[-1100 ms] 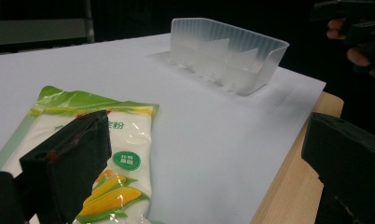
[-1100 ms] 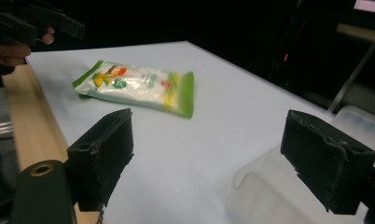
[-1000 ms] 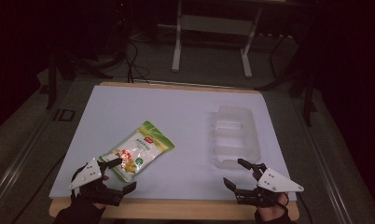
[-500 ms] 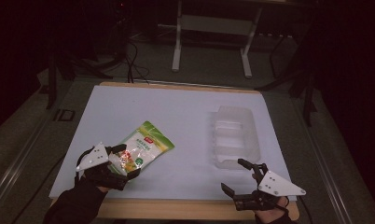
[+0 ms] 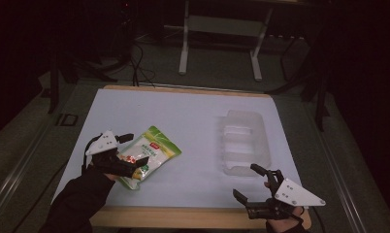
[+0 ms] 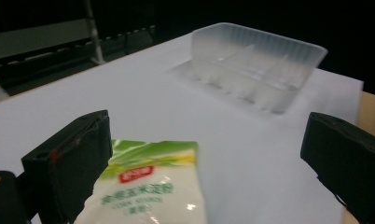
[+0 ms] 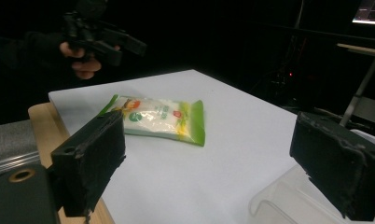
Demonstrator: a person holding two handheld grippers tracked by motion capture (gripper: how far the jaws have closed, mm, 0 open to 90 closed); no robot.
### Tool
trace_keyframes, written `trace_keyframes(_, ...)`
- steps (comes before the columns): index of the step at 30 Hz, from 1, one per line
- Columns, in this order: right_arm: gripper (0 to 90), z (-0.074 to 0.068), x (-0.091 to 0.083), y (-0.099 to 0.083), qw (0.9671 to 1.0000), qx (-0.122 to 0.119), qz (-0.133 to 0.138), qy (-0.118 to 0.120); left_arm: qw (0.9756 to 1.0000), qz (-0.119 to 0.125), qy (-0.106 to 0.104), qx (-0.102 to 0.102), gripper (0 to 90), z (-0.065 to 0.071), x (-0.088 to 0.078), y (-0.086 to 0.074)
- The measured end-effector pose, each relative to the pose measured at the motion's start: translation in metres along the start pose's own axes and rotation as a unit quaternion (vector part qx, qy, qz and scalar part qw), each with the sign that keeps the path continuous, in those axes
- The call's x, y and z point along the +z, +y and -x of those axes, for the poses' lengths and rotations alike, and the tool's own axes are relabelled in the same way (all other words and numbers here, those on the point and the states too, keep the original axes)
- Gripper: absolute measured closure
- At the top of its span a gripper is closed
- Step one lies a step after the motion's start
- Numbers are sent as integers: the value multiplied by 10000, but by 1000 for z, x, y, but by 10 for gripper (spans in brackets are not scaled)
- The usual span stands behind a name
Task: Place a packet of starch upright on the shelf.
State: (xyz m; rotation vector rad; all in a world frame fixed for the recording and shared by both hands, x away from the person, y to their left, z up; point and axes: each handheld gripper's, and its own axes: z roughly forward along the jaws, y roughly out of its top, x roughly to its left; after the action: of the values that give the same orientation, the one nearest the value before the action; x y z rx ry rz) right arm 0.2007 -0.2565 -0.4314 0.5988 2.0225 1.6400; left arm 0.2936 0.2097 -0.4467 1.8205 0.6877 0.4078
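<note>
While the left tongs (image 5: 130, 150) gape wide astride the starch packet (image 5: 149, 155) (long axis toward one o'clock), the right tongs (image 5: 249, 183), open and empty, sit well apart.

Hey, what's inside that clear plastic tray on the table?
The clear tray looks empty: its molded dividers and bare compartments show through. The near wall blurs its floor in the left gripper view, so something small and flat could go unseen.

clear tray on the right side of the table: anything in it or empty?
Empty. The clear tray sits upright on the white table, and its divided compartments show only bare plastic in the left gripper view and the high view.
</note>
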Motion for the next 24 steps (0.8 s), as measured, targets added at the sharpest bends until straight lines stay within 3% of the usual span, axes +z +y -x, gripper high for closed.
trace_keyframes(7,132,-1,0,0,10000,-51,25,-24,9996,-268,74,19,25,-17,22,8)
trace_keyframes(15,134,0,-1,0,10000,-14,87,-43,9988,-472,124,-101,53,-37,45,6)
trace_keyframes(20,137,-2,1,-1,10000,-66,5,-73,9963,-766,261,-277,113,-54,59,0)
trace_keyframes(24,137,-2,1,-1,9998,-64,-12,-165,9924,-1065,341,-506,150,-68,69,-6)
